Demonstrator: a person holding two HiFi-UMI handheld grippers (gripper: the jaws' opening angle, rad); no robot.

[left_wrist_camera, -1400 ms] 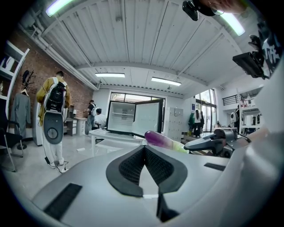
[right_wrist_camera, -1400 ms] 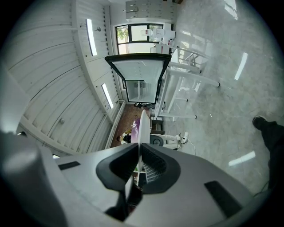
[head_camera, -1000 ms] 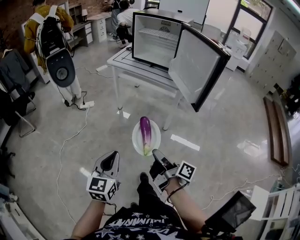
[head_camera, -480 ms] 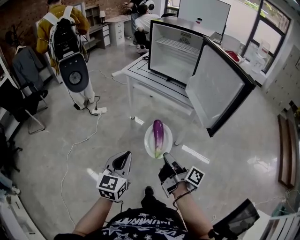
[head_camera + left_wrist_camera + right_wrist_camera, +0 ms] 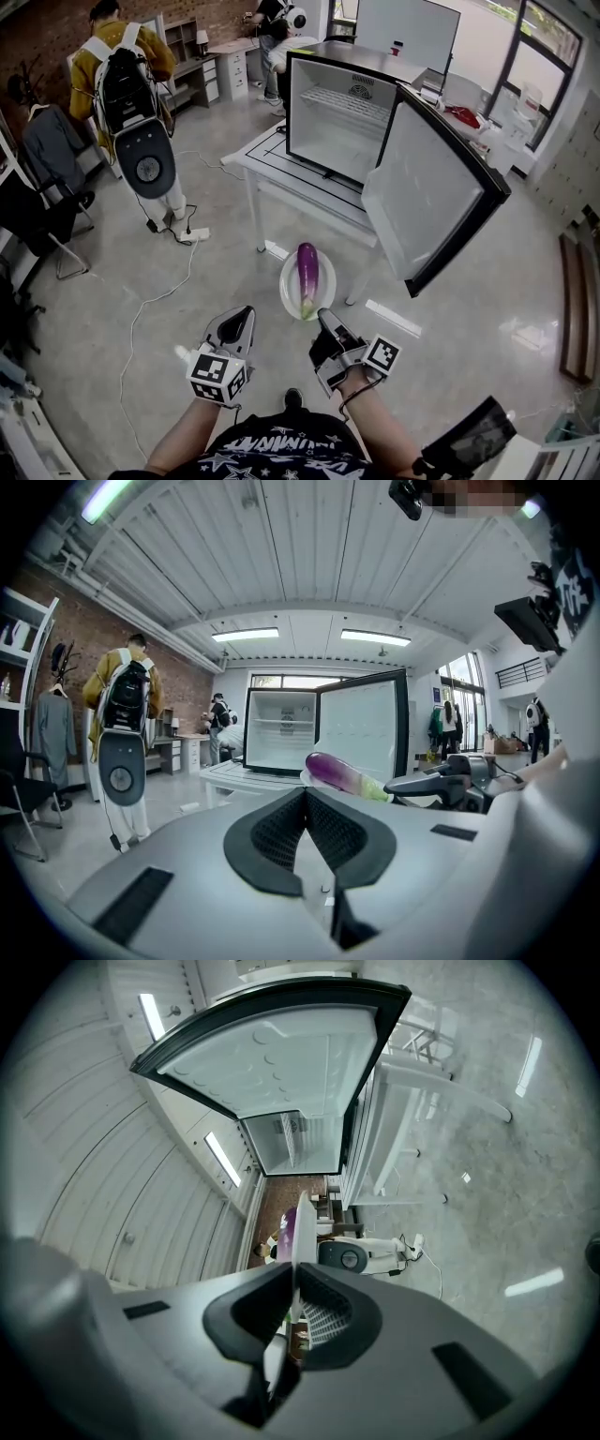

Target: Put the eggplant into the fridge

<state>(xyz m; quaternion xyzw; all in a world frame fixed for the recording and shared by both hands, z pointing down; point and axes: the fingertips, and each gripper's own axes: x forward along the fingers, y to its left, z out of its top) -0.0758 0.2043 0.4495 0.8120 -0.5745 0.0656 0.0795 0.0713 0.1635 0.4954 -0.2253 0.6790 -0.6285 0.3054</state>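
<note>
A purple eggplant (image 5: 307, 266) with a green stem end lies on a white plate (image 5: 290, 286) carried above the floor. My right gripper (image 5: 322, 318) is shut on the plate's near rim; in the right gripper view the plate (image 5: 302, 1222) shows edge-on between the jaws, the eggplant (image 5: 288, 1227) on its left face. My left gripper (image 5: 241, 316) hangs to the plate's left, shut and empty, and in its own view the left gripper (image 5: 306, 796) sees the eggplant (image 5: 341, 772) ahead. The fridge (image 5: 349, 111) stands open on a white table (image 5: 286, 174), its door (image 5: 433, 205) swung right.
A person in a yellow jacket with a backpack rig (image 5: 129, 97) stands at the left, a power strip and cable (image 5: 155, 282) on the floor beside them. A chair with dark clothes (image 5: 39, 192) is at far left. Other people sit at desks (image 5: 272, 33) behind the fridge.
The plate with the eggplant, held by my right gripper, has come nearer to the open fridge, which now looks larger. Both grippers stay shut.
</note>
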